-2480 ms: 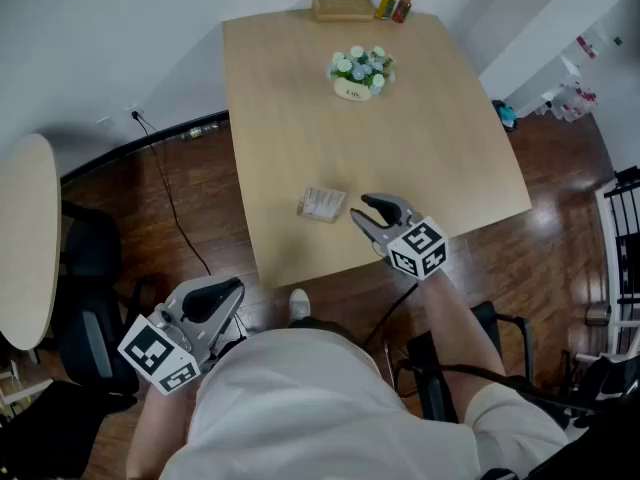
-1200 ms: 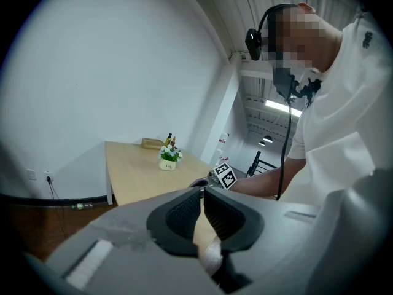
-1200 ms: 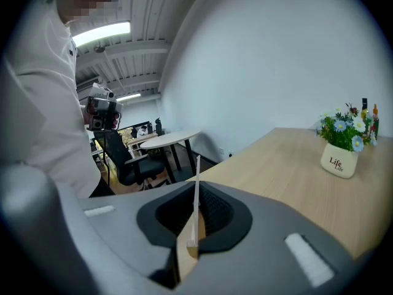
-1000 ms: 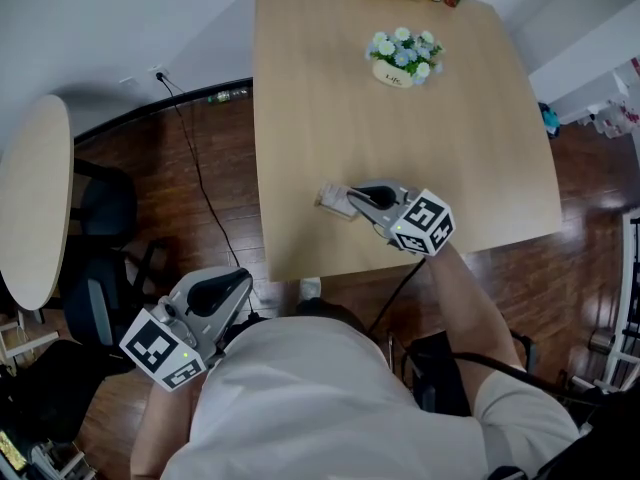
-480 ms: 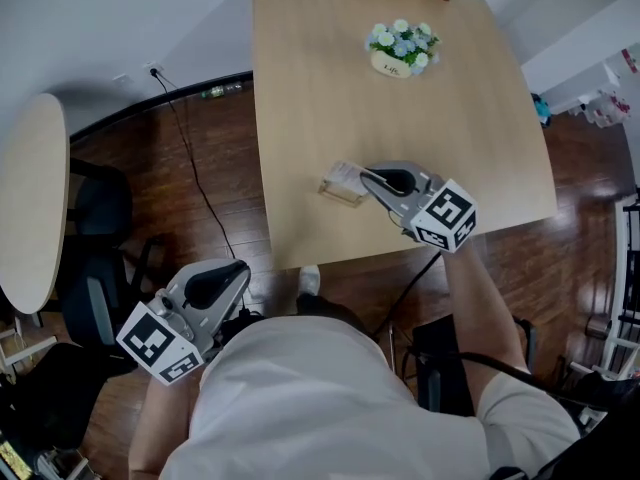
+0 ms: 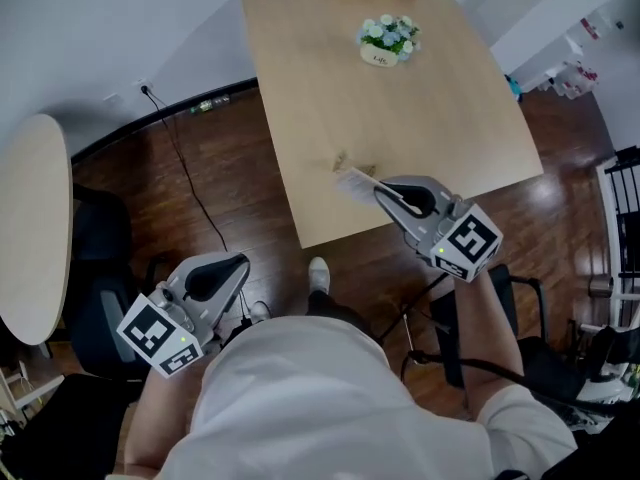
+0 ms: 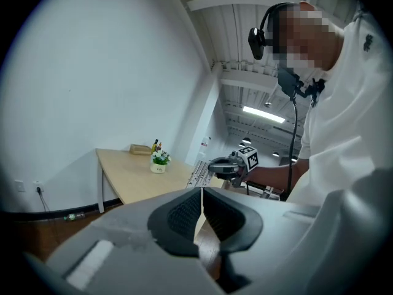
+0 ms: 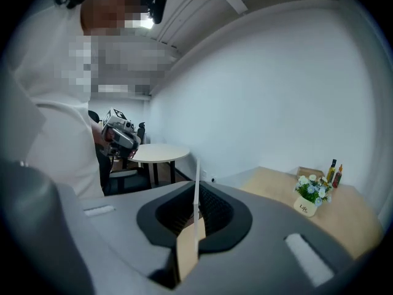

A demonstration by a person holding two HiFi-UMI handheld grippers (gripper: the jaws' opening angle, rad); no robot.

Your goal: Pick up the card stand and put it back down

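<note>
**Card stand held above the counter**

Left claw (image 7: 201,209), ribbed black pads clenched on nothing, hangs far from the white flower pot (image 6: 384,38). The card stand (image 6: 353,181), a thin pale card in a tan wooden base, is pinched by the right claw (image 6: 388,196) above the light-wood counter's (image 6: 420,128) edge, well apart from that pot.

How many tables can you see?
2. A rectangular table straight ahead holds a flower pot; a round table sits at the left, partly cut off.

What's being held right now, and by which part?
The right gripper is shut on the card stand, pinching its thin upright panel above the wooden base. The left gripper holds nothing.
</note>
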